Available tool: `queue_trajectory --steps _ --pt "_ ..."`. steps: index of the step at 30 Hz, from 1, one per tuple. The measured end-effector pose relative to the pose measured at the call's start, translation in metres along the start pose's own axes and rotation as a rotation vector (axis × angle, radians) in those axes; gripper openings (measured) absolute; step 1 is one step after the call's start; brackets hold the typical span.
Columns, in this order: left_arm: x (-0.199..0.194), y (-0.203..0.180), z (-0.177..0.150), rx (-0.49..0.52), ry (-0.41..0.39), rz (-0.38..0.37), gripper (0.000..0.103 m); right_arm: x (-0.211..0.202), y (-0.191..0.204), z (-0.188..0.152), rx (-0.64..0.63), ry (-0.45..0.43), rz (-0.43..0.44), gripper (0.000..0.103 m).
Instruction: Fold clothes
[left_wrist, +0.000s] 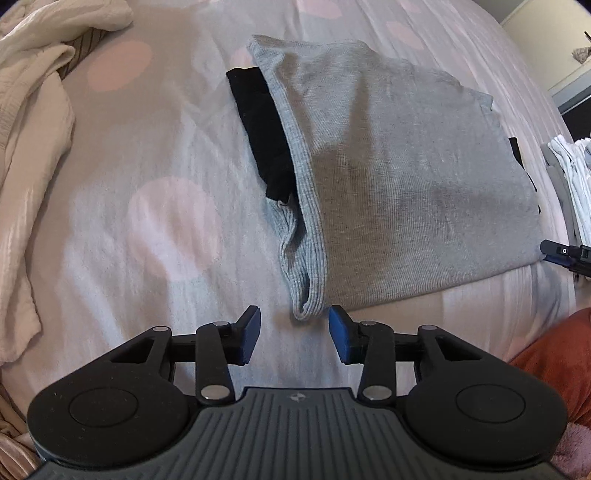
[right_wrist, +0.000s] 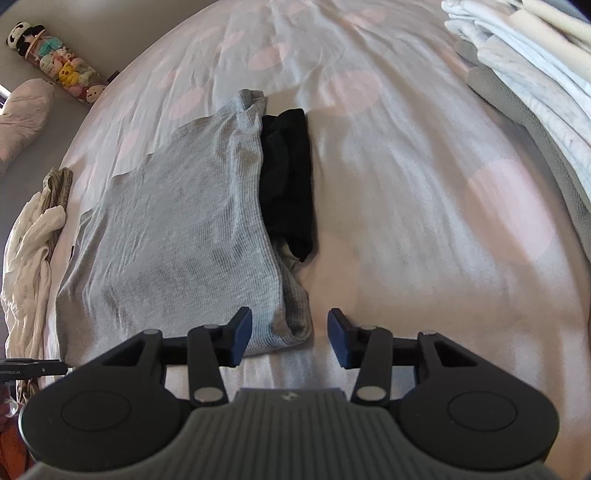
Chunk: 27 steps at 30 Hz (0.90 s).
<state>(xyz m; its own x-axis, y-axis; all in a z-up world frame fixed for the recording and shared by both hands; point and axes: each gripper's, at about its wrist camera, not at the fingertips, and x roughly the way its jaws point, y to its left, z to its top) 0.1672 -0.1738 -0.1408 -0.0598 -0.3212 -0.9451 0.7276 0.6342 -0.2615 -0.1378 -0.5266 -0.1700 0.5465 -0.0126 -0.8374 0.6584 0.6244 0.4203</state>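
A pale bedsheet (left_wrist: 140, 192) with pink spots fills both views. On it lies the folded grey garment (left_wrist: 406, 177), centre-right in the left wrist view and centre-left in the right, its long axis running away up the frame, with a black garment (left_wrist: 260, 129) tucked under one edge. The left gripper (left_wrist: 293, 338) hangs released, jaws parted, the grey corner just above its gap. The right gripper (right_wrist: 290, 339) is likewise released, straddling the opposite near corner, pads not pressing. Both hands sit about equally near.
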Motion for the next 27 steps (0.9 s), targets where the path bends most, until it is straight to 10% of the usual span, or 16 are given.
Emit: queue_trajectory --steps 4,14,19,23,27 --pt "0.002 -0.004 0.000 0.030 0.007 0.020 0.021 0.006 0.007 -0.002 -0.048 0.048 -0.002 0.013" --pt "0.003 0.010 -0.006 -0.038 0.004 0.128 0.000 -0.016 0.002 -0.004 -0.019 -0.087 -0.039 0.011" --pt "-0.005 0.016 -0.006 -0.071 -0.041 0.043 0.000 -0.009 0.003 -0.003 -0.023 -0.040 -0.032 0.015" --pt "-0.018 0.030 -0.008 -0.163 -0.138 -0.064 0.030 -0.019 -0.004 -0.003 0.031 -0.107 0.001 0.047" --pt "-0.024 0.030 -0.005 -0.189 -0.189 -0.114 0.043 -0.023 -0.009 -0.001 0.078 -0.146 0.028 0.049"
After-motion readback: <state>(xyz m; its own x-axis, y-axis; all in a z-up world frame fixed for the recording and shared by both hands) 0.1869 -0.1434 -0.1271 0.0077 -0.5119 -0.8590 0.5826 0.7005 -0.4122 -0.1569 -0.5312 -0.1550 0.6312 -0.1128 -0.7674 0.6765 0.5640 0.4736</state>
